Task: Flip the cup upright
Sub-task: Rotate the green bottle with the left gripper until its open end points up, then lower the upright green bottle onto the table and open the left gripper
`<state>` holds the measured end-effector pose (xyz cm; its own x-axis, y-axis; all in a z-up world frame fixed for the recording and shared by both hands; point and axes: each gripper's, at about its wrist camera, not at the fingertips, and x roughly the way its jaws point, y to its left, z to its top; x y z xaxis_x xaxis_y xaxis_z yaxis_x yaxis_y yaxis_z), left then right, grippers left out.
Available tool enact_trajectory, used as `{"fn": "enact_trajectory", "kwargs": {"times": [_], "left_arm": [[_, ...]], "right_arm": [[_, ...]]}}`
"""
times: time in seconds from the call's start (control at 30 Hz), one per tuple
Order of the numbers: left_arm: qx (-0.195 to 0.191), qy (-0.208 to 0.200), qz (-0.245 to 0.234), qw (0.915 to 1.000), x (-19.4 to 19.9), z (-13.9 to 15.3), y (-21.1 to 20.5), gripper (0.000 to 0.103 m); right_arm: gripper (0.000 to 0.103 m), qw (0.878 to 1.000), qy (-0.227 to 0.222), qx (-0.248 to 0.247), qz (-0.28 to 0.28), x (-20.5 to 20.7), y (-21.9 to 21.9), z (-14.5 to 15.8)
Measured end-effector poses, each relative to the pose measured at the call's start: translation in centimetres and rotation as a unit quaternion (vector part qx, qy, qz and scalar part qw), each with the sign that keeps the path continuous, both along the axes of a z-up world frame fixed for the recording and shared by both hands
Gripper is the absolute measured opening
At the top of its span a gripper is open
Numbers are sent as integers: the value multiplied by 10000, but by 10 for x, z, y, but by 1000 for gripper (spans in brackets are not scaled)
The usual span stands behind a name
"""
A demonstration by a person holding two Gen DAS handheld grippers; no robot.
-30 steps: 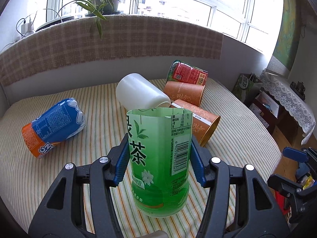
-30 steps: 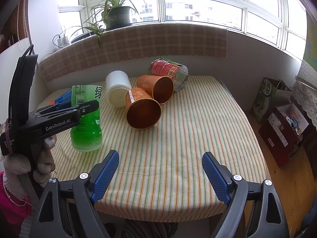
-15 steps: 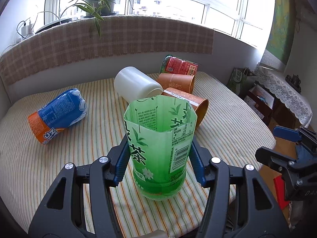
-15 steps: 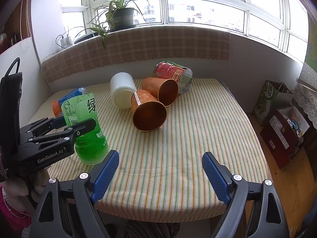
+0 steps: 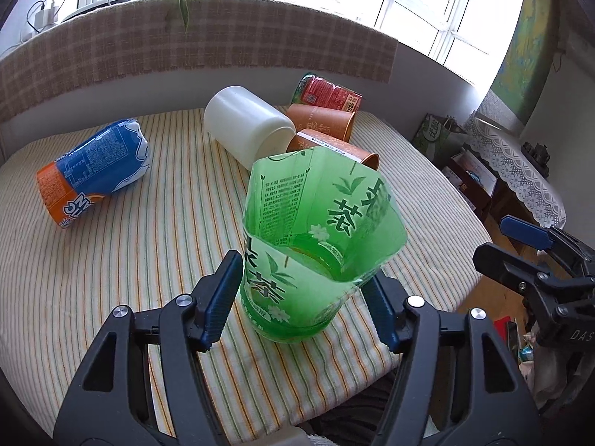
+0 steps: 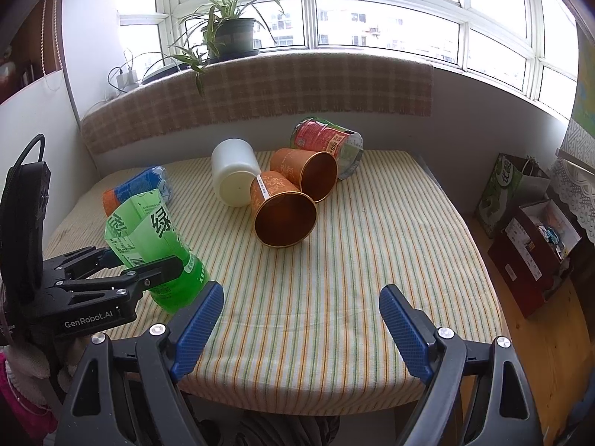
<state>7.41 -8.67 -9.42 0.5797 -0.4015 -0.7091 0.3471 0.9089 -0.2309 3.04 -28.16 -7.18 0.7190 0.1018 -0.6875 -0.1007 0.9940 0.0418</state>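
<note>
A green cup (image 5: 316, 245), cut from a tea bottle, is gripped low on its sides by the left gripper (image 5: 301, 308), whose blue pads are pressed against it. The cup is held open end up, tilted, at the near left part of a striped table (image 6: 372, 260); whether its base touches the cloth cannot be told. The right gripper (image 6: 301, 330) is held over the near edge of the table, its jaws spread wide with nothing between them.

Farther back, two orange cups (image 6: 284, 215) (image 6: 308, 171) are seen lying on their sides, touching, mouths turned toward the near right. A white cup (image 6: 234, 173) lies against them on the left. A red can (image 6: 327, 143) lies behind them. A blue bottle (image 5: 95, 171) lies at the far left. A potted plant (image 6: 232, 37) is set on the windowsill beyond.
</note>
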Motion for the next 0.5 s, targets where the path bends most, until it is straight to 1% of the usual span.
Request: {"fn": "enact_trajectory", "kwargs": {"times": [0.03, 0.1, 0.37, 0.5], "left_arm": [[10, 29, -15, 10000, -1, -1, 0, 72], [-5, 64, -56, 10000, -5, -2, 1, 75], [41, 139, -27, 9999, -18, -5, 11, 76], [199, 59, 71, 9998, -35, -5, 21, 76]], "right_arm": [[88, 10000, -5, 8, 0, -1, 0, 0], [88, 10000, -11, 20, -3, -1, 0, 1], [88, 10000, -24, 67, 32, -5, 2, 2], [88, 9999, -101, 61, 56, -8, 3, 4]]}}
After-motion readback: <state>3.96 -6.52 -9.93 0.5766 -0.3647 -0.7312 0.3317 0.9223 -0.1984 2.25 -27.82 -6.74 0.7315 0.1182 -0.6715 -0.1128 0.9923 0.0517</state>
